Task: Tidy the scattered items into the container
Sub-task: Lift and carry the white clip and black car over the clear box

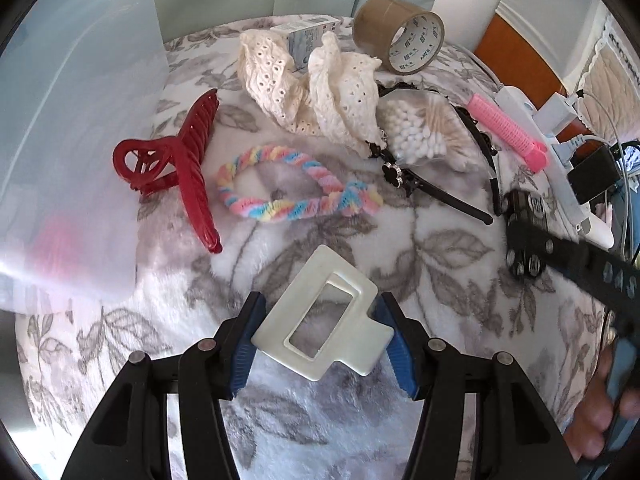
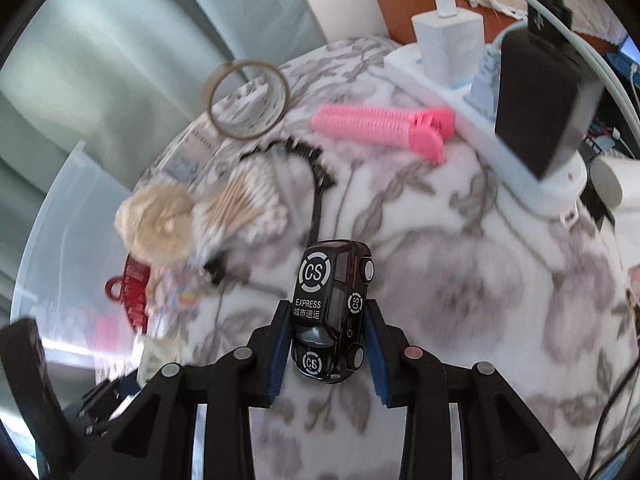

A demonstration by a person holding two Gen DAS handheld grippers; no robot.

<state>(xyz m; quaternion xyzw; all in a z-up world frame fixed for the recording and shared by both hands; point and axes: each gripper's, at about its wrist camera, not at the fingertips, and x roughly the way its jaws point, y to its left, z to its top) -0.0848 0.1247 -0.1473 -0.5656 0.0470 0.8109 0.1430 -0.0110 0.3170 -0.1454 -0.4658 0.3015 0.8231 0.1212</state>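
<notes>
My left gripper [image 1: 320,340] is shut on a white rectangular hair clip [image 1: 320,316], held just above the floral blanket. My right gripper [image 2: 328,340] is shut on a black toy car [image 2: 332,308] marked "CS EXPRESS"; the right gripper also shows in the left wrist view [image 1: 524,236]. The translucent plastic container [image 1: 72,128] stands at the left; it also shows in the right wrist view [image 2: 64,240]. On the blanket lie a red claw clip [image 1: 180,168], a rainbow braided hair tie [image 1: 296,192], a cream lace scrunchie [image 1: 320,88], a bag of cotton swabs [image 1: 424,128], a black headband [image 1: 440,188] and a pink hair roller [image 1: 508,132].
A roll of brown tape [image 1: 400,36] and a small box [image 1: 308,36] sit at the back. A white power strip [image 2: 480,120] with chargers and cables lies along the right edge. Something pink [image 1: 56,248] shows through the container wall.
</notes>
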